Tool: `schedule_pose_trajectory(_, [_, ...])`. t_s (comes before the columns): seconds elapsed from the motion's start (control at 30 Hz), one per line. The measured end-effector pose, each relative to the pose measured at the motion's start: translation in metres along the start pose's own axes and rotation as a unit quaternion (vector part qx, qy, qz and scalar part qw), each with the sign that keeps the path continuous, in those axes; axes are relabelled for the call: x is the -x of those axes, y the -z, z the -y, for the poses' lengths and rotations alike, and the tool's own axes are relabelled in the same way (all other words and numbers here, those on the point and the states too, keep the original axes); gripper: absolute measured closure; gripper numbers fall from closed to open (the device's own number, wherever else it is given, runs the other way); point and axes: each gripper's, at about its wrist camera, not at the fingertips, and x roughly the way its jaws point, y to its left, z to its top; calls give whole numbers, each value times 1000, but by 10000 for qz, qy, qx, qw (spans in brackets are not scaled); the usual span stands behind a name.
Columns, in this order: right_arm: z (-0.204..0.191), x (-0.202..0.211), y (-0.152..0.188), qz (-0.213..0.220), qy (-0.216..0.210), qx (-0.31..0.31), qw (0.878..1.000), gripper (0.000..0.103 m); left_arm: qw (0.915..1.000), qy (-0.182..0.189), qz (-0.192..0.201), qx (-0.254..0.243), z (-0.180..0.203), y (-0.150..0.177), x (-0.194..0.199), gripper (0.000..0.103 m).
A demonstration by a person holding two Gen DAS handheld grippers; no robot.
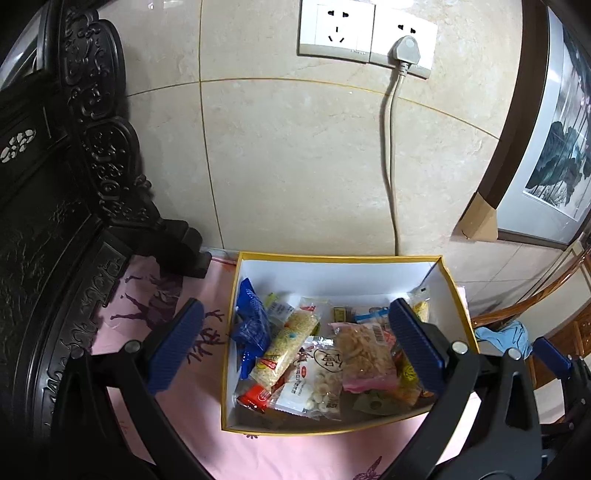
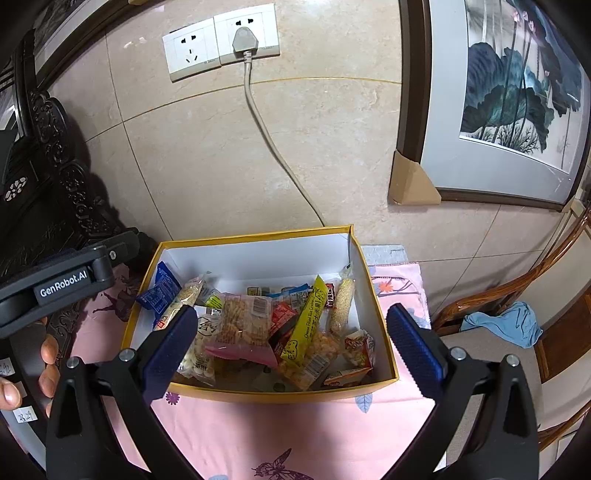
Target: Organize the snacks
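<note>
Room: beige marble-look tiled wall (image 2: 207, 155) stood at the far side, carrying a white double socket (image 1: 365, 31) with a grey plug and cord (image 1: 388, 147) dropping behind the box.
Left side: a dark carved wooden cabinet (image 1: 85, 155) stood on the bench's left edge.
Right side: a framed lotus painting (image 2: 517, 92) leaned on the wall, a cardboard guard on its corner; a wooden chair (image 2: 517, 291) held a crumpled blue cloth (image 2: 506, 323).
Bench: a pink cloth printed with butterflies and branches (image 2: 288, 435) covered it.
Box: a yellow-rimmed, white-lined cardboard box (image 2: 258, 258) sat against the far wall, probably so it could not slide while packets went in.
Snacks: mixed packets lay loosely heaped inside, among them a blue wrapper (image 1: 251, 325) at left, a clear bag of pale crisps with a pink base (image 2: 243, 325) in the middle and a long yellow packet (image 2: 306, 321) to the right.
Left tool (image 1: 295, 345): jaws spread wide, empty, hovering over the box's near side.
Right tool (image 2: 291, 343): likewise spread and empty, near the rim.
Judgement: sorting looked largely done, both poised above the pile.
</note>
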Motion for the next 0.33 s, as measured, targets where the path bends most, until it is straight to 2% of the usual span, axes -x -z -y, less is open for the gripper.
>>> schedule_pose_trajectory(0.33, [-2,1,-1,15,-37,35,10000,1,10000,-55,-77,4,1,-1,-1,2])
